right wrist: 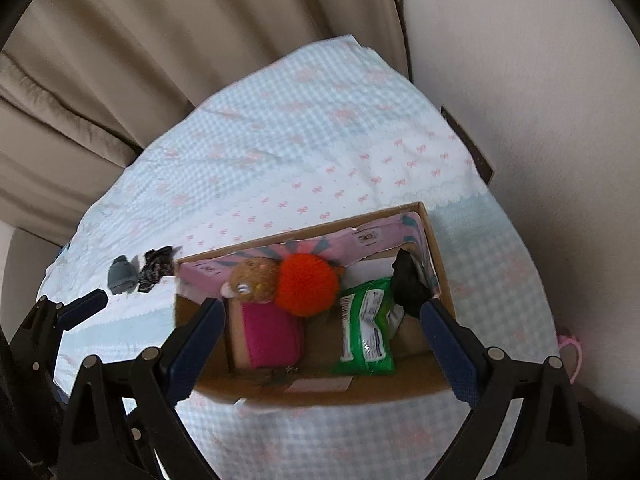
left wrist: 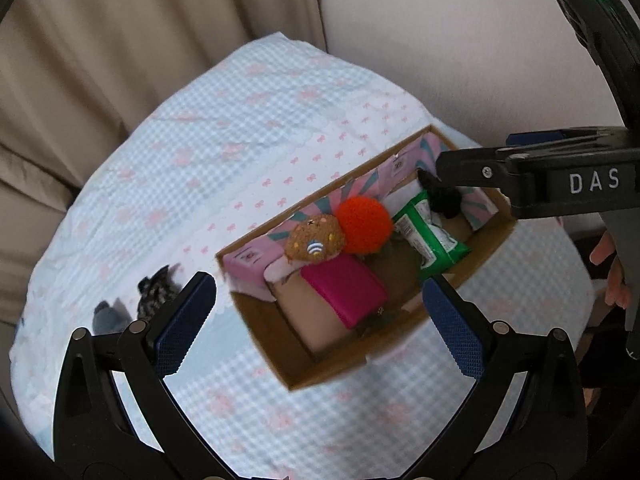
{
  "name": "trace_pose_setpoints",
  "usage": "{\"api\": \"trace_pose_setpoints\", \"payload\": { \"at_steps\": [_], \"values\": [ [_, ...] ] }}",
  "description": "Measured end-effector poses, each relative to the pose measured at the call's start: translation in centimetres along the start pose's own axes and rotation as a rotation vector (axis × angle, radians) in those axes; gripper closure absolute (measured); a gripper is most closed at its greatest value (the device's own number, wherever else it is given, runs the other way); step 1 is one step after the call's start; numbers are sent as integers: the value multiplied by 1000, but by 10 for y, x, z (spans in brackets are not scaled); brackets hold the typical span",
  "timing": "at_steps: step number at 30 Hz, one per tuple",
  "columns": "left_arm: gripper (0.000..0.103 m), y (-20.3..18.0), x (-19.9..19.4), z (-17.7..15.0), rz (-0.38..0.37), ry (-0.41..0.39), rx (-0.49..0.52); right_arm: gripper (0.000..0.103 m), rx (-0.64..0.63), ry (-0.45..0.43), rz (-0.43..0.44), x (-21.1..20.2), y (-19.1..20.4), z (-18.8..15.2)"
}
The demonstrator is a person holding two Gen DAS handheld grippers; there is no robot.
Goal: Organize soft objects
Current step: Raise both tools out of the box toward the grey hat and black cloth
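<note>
We see beige curtains (left wrist: 120, 52) hanging in heavy vertical folds along the far-left side, meeting a plain pale wall (left wrist: 460, 40) on the right. In front of them lies a bed under a light-blue gingham cover (right wrist: 280, 128) with pink bows and a white scalloped band. The light is soft and even.

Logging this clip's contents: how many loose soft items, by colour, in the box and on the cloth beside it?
Orange pom-pom: 1
Brown plush: 1
Pink pouch: 1
Green wipes pack: 1
Black item: 1
Grey item: 1
Black-and-white scrunchie: 1
Total: 7
</note>
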State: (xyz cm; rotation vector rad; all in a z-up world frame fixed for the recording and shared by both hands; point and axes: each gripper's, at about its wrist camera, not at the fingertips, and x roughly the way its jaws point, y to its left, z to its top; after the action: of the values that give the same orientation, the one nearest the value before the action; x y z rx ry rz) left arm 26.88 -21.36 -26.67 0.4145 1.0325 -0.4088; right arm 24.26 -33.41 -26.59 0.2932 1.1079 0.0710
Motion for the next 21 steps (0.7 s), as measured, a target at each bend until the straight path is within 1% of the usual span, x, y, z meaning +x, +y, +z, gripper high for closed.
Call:
{"api": "trace_pose_setpoints", "payload": {
  "at_steps": [6, 10, 14, 18, 21],
  "values": [
    [0, 17, -56, -13, 32, -73, -47, 6, -57, -58, -18, -47, 29, -10],
    [0, 33, -92, -26, 32, -112, -96, 6, -100, -118, -33, -83, 53, -20],
    [0, 55, -135, -49, 44, -171, -160, 6, -131, -187, -34, -118, 81, -35],
    [0, 83, -175, -75, 47, -233, -221, 6, -174, -254, -48, -151, 120, -52],
    [0, 107, -202, -97, 83, -277, -244, 5, -207, -318, -76, -173, 155, -70]
  ]
}}
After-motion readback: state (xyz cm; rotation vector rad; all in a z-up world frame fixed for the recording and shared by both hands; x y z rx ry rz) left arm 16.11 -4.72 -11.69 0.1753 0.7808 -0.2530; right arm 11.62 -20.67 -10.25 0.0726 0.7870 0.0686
